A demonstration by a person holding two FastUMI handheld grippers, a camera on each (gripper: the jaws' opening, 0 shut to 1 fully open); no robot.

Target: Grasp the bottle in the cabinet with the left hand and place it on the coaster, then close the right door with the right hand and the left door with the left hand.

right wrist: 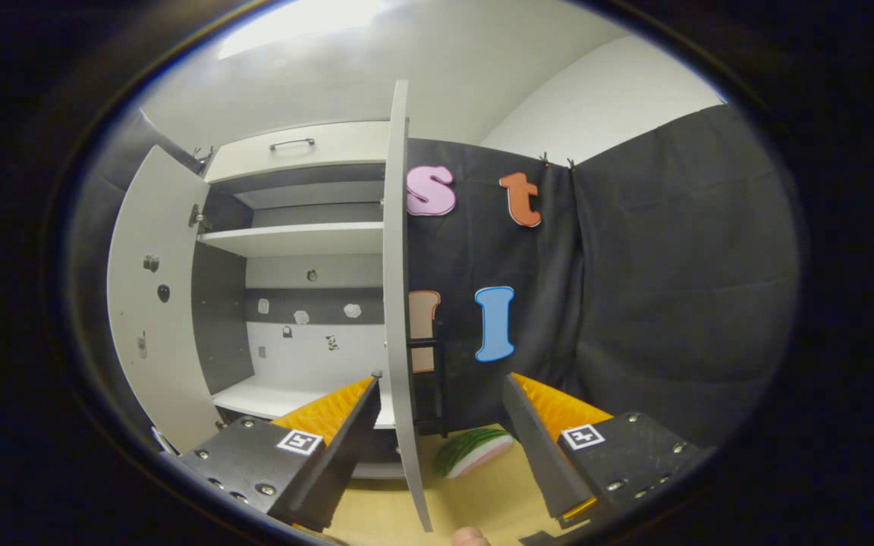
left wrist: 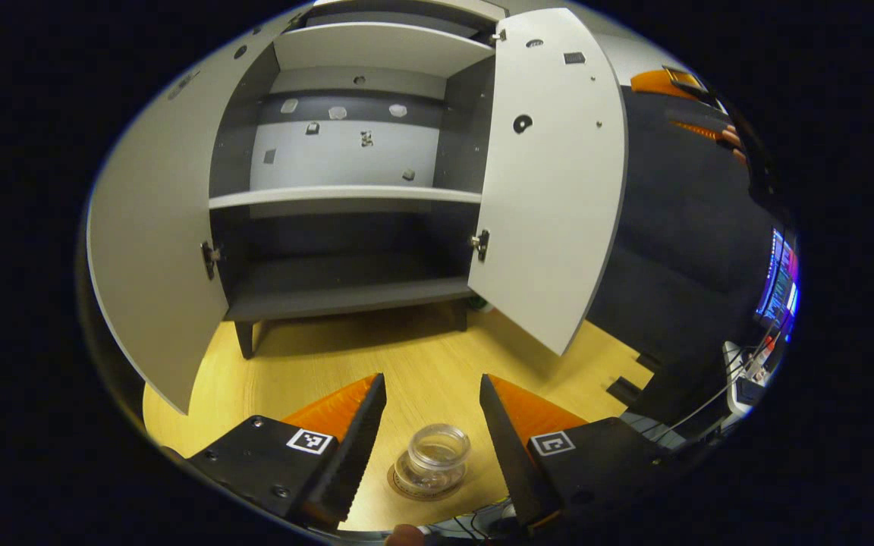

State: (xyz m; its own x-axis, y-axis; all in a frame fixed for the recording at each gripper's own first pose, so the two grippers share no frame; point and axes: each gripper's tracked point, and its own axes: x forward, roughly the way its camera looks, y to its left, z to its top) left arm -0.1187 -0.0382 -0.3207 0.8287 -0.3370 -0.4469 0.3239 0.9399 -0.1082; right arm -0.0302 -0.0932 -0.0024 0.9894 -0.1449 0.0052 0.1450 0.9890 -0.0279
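A small clear bottle (left wrist: 437,459) stands upright on a round coaster (left wrist: 405,489) on the wooden table (left wrist: 407,356). My left gripper (left wrist: 431,377) is open, its fingers on either side of the bottle without touching it. Ahead is the cabinet (left wrist: 346,196) with its shelves bare, its left door (left wrist: 152,250) and right door (left wrist: 551,174) swung wide. In the right gripper view, my right gripper (right wrist: 442,377) is open, and the right door (right wrist: 397,265) stands edge-on just inside its left finger. The left door (right wrist: 152,303) hangs open beyond it.
A toy watermelon slice (right wrist: 475,451) lies on the table behind the right door. The other gripper (left wrist: 661,82), held by a hand, shows at the upper right of the left gripper view. A lit monitor (left wrist: 778,280) and cables sit at the far right.
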